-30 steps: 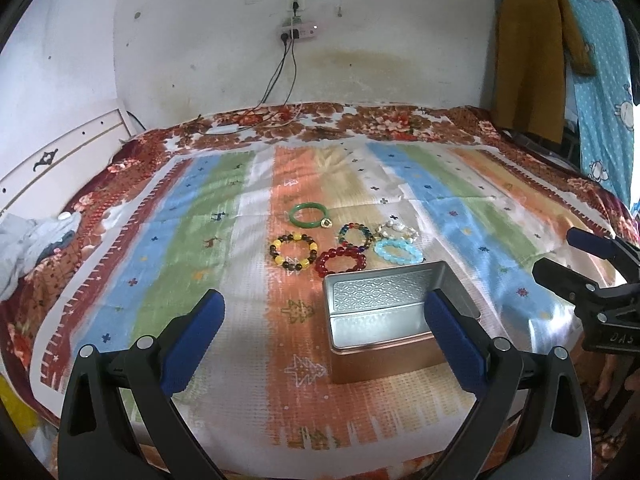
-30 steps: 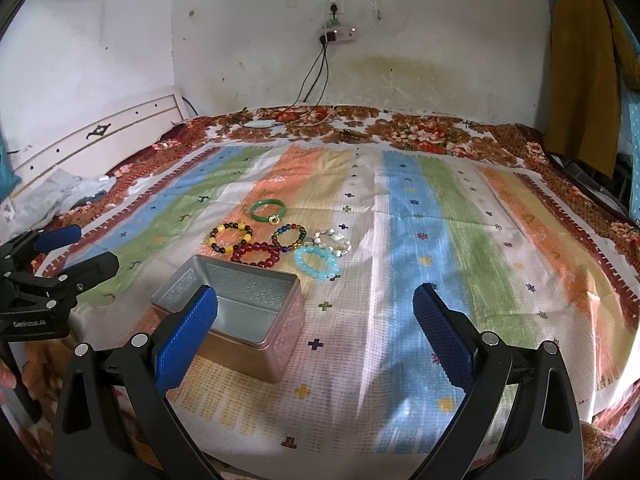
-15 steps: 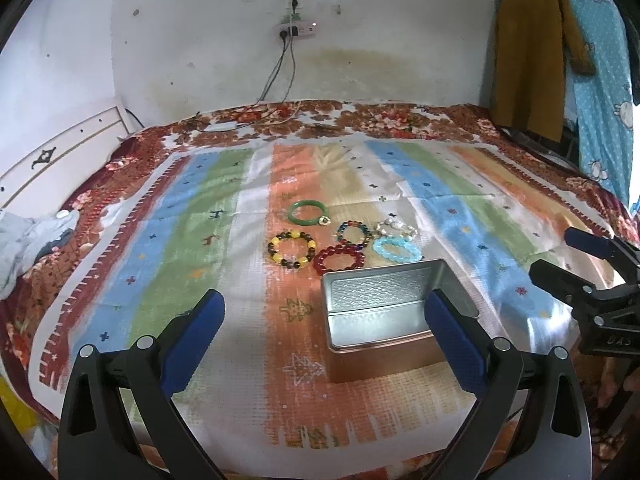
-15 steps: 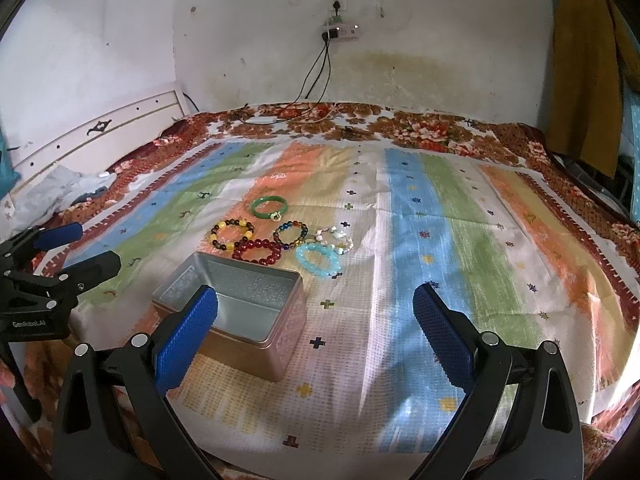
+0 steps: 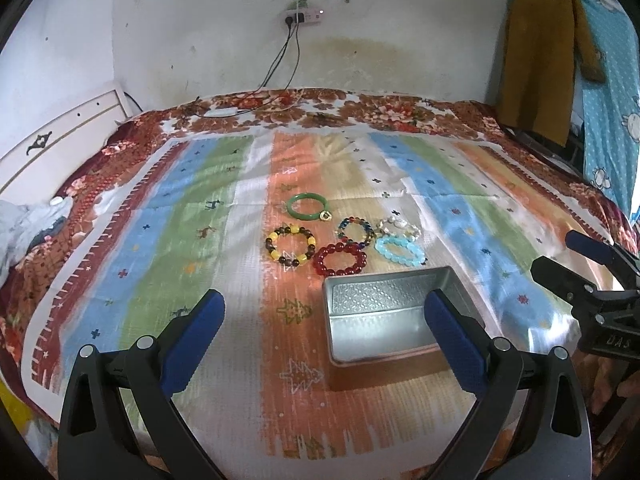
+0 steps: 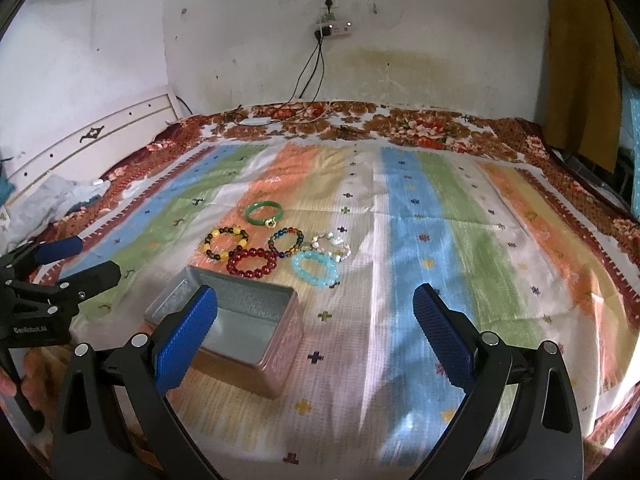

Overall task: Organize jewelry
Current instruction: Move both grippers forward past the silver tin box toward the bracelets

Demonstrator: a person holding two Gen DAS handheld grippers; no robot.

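Observation:
Several bracelets lie in a cluster on the striped bedspread: a green bangle [image 5: 306,207] [image 6: 263,213], a yellow-and-brown bead bracelet [image 5: 290,246] [image 6: 225,243], a red bead bracelet [image 5: 339,259] [image 6: 252,263], a multicoloured one [image 5: 356,230] [image 6: 286,241], a white one [image 5: 399,227] [image 6: 331,245] and a light blue one [image 5: 399,250] [image 6: 315,269]. An open, empty metal tin [image 5: 390,316] [image 6: 236,320] stands just in front of them. My left gripper [image 5: 323,326] hovers open over the near bedspread, its right finger before the tin. My right gripper [image 6: 316,328] is open too, right of the tin.
The bed [image 6: 460,216] fills the view, with a white headboard [image 5: 60,136] at the left and a wall behind with a power strip [image 5: 304,18] and hanging cables. Clothes [image 5: 536,60] hang at the right. A crumpled cloth [image 5: 24,224] lies at the left edge.
Both grippers have shifted slightly, so the tin and bracelets sit a little differently in each view. Nothing on the bed has been moved or taken hold of.

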